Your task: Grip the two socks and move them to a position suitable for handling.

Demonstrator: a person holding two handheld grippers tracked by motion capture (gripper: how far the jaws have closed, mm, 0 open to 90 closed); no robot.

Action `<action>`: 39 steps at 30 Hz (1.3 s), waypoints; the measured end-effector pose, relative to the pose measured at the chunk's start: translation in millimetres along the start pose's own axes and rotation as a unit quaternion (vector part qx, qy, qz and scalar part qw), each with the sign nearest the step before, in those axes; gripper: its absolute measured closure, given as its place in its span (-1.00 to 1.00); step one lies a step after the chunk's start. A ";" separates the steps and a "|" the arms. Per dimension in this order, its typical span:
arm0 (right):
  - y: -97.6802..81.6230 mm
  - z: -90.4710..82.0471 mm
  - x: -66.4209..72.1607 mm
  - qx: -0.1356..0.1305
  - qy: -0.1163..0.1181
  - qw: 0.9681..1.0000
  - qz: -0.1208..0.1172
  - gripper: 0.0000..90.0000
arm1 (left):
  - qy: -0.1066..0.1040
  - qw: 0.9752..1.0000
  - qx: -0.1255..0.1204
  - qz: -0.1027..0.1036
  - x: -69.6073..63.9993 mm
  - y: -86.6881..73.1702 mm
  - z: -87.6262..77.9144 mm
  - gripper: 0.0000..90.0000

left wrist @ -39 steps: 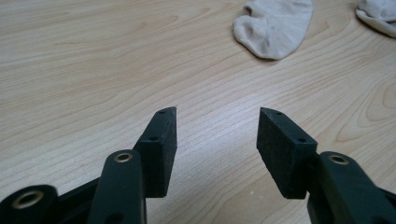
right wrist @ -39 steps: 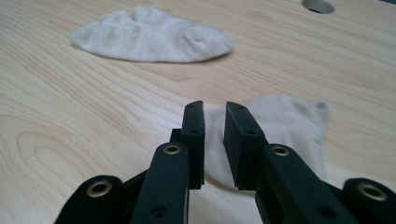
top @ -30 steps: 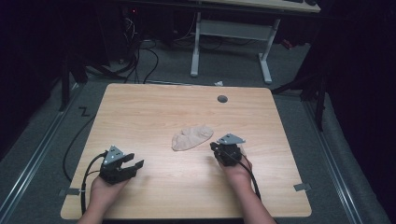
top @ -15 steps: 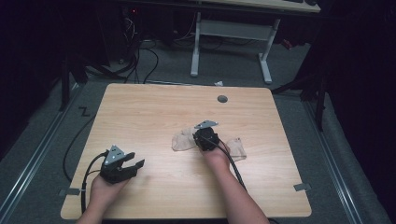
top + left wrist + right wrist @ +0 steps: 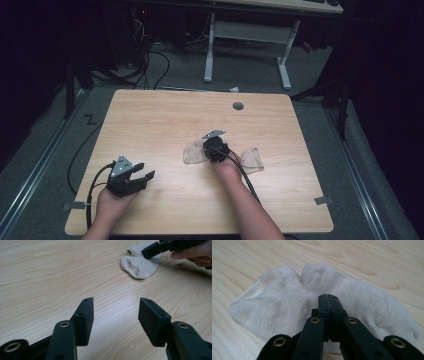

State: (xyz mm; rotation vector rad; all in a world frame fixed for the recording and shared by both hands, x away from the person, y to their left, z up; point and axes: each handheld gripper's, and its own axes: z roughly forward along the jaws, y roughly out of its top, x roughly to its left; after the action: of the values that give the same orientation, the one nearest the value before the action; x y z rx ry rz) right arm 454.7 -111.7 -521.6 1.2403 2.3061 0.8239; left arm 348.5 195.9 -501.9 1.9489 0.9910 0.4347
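High view puts the right tongs (image 5: 212, 148) over the middle of a pale beige sock (image 5: 194, 153), which lies flat near the centre of the bench (image 5: 150, 120). The sock's long axis runs across the bench, left to right, one end showing on each side of the tongs. In the right gripper view the jaws stand pressed together, pad against pad, with their tips down at the knit cloth (image 5: 287, 305); whether a fold of fabric is pinched between them I cannot tell.

The left tongs (image 5: 141, 176) rest low near the front left corner, well apart from the sock, jaws spread wide with nothing between them (image 5: 115, 315). From there the sock (image 5: 138, 265) lies ahead and to the right, so the right hand (image 5: 227, 167) is by far the nearer.

I judge that any lift or fold turns on the grip at the sock's midpoint.

The bench top is light wood grain with a round grommet hole (image 5: 238, 106) near its far edge. Beyond it the room is dark, with grey carpet, loose cables (image 5: 150, 55) and the white legs of a desk (image 5: 210, 50).
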 end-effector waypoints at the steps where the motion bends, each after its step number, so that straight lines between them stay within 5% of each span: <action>1: -1.8 -1.5 1.4 -0.001 0.002 1.000 0.000 1.00 | -0.001 1.000 0.000 0.001 -0.1 0.1 0.5 0.03; 7: -18.1 -15.6 9.8 -0.006 0.014 1.000 -0.001 0.99 | -0.002 1.000 0.002 0.002 -1.6 0.8 2.9 0.03; 24: -69.9 -61.0 42.6 -0.026 0.063 0.996 -0.052 0.97 | -0.029 0.999 0.016 0.014 -17.7 3.0 8.0 0.01; 32: -89.7 -78.7 55.7 -0.030 0.076 0.994 -0.071 0.95 | -0.070 0.997 0.013 0.023 -42.5 7.2 9.5 0.02; 39: -95.2 -81.9 53.5 -0.040 0.082 0.993 -0.071 0.80 | -0.083 0.996 0.031 0.032 -58.9 6.5 21.5 0.04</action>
State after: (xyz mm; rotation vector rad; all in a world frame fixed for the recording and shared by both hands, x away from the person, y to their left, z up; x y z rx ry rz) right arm 320.0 -133.3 -526.4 0.9959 2.4308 0.9901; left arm 328.5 136.2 -503.9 2.0404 0.8460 0.2761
